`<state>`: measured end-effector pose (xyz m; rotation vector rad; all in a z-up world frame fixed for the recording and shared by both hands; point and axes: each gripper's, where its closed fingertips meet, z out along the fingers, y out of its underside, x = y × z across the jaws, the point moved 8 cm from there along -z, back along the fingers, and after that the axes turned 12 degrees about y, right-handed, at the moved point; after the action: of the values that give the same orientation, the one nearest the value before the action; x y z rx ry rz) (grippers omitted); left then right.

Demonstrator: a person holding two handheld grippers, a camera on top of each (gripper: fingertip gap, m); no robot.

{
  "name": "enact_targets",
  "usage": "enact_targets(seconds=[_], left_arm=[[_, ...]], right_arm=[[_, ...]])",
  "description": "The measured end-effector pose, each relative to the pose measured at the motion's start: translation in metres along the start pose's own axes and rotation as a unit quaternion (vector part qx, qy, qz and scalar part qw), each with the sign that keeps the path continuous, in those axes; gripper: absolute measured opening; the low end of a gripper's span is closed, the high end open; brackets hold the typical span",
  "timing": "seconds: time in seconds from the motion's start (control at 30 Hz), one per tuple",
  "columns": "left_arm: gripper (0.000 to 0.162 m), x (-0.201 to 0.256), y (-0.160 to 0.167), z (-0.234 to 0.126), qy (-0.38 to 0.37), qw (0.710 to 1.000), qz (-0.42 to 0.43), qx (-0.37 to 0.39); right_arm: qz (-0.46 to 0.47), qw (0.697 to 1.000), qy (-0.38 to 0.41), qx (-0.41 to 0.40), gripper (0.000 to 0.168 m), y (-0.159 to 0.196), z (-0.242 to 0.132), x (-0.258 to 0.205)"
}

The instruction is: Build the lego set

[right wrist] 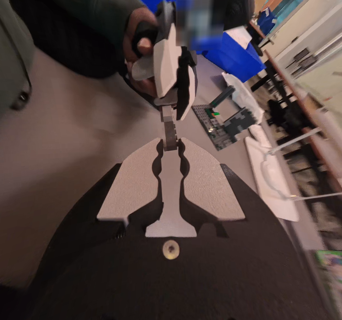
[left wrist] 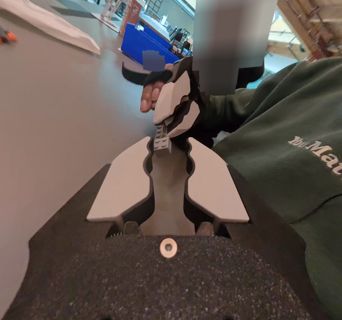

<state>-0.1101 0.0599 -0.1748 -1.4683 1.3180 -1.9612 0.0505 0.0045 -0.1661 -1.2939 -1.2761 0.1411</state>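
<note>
A short stack of grey lego bricks is held in the air between the two grippers. My right gripper is shut on one end of the stack; it also shows in the left wrist view, clamped on the far end. My left gripper is open, its jaws wider than the stack, and the near brick rests against its left finger. In the right wrist view my left gripper sits at the far end of the stack. A partly built grey lego model stands on a dark baseplate to the right.
A blue bin stands at the back of the grey table, also in the right wrist view. White paper and a small orange piece lie far left. A white sheet lies by the table's right edge. A person's green sleeve is close. My left and right fingertips are right by each other. From either gripper's tips it is about 25 centimeters to the partly built grey lego model.
</note>
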Motion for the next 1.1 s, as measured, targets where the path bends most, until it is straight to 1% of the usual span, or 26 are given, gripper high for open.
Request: enact_targets(seconds=[0.07, 0.2, 0.3, 0.4, 0.53, 0.63, 0.67, 0.7, 0.77, 0.83, 0.9, 1.0, 1.03, 1.07, 1.1], left_arm=[[0.032, -0.004, 0.003, 0.002, 0.001, 1.000, -0.016, -0.005], [0.021, -0.005, 0.007, 0.007, -0.005, 1.000, -0.010, -0.028], [0.020, -0.003, 0.006, 0.007, 0.001, 1.000, -0.006, -0.029], [0.019, 0.000, 0.004, 0.007, -0.008, 0.999, 0.021, -0.040], [0.018, 0.002, 0.000, 0.007, -0.021, 0.996, 0.068, -0.059], [0.018, 0.002, -0.001, 0.009, -0.045, 0.988, 0.114, -0.097], [0.018, 0.002, -0.001, 0.010, -0.051, 0.985, 0.122, -0.108], [0.018, 0.001, -0.002, 0.011, -0.056, 0.984, 0.128, -0.114], [0.018, 0.001, -0.003, 0.012, -0.061, 0.981, 0.142, -0.120], [0.018, -0.001, -0.003, 0.014, -0.070, 0.976, 0.157, -0.134], [0.018, -0.002, -0.002, 0.017, -0.074, 0.971, 0.171, -0.150], [0.018, -0.004, -0.002, 0.020, -0.076, 0.967, 0.179, -0.164], [0.018, -0.004, -0.002, 0.021, -0.079, 0.965, 0.183, -0.169], [0.018, -0.004, -0.001, 0.021, -0.080, 0.964, 0.186, -0.172], [0.018, -0.004, -0.001, 0.021, -0.079, 0.963, 0.188, -0.175]], right_arm=[[-0.059, 0.998, 0.016, 0.006, 0.015, -0.004, 0.000, -0.003], [-0.105, 0.994, 0.033, 0.022, 0.015, -0.009, 0.000, -0.007], [-0.106, 0.993, 0.038, 0.030, 0.015, -0.010, -0.001, -0.007], [-0.101, 0.994, 0.041, 0.029, 0.015, -0.011, -0.001, -0.007], [-0.058, 0.998, 0.032, 0.013, 0.016, -0.010, 0.000, -0.005], [0.026, 0.999, -0.020, -0.023, 0.016, -0.006, 0.002, -0.001], [0.067, 0.996, -0.048, -0.032, 0.018, -0.005, 0.003, 0.001], [0.114, 0.990, -0.076, -0.044, 0.023, -0.003, 0.004, 0.004], [0.201, 0.970, -0.123, -0.065, 0.032, 0.001, 0.005, 0.010], [0.250, 0.955, -0.142, -0.077, 0.032, 0.003, 0.007, 0.016], [0.274, 0.942, -0.167, -0.097, 0.032, 0.004, 0.009, 0.018], [0.278, 0.933, -0.196, -0.121, 0.033, 0.004, 0.014, 0.018], [0.277, 0.931, -0.203, -0.127, 0.031, 0.004, 0.016, 0.018], [0.272, 0.931, -0.205, -0.130, 0.024, 0.004, 0.018, 0.017], [0.266, 0.933, -0.204, -0.133, 0.014, 0.004, 0.019, 0.017]])
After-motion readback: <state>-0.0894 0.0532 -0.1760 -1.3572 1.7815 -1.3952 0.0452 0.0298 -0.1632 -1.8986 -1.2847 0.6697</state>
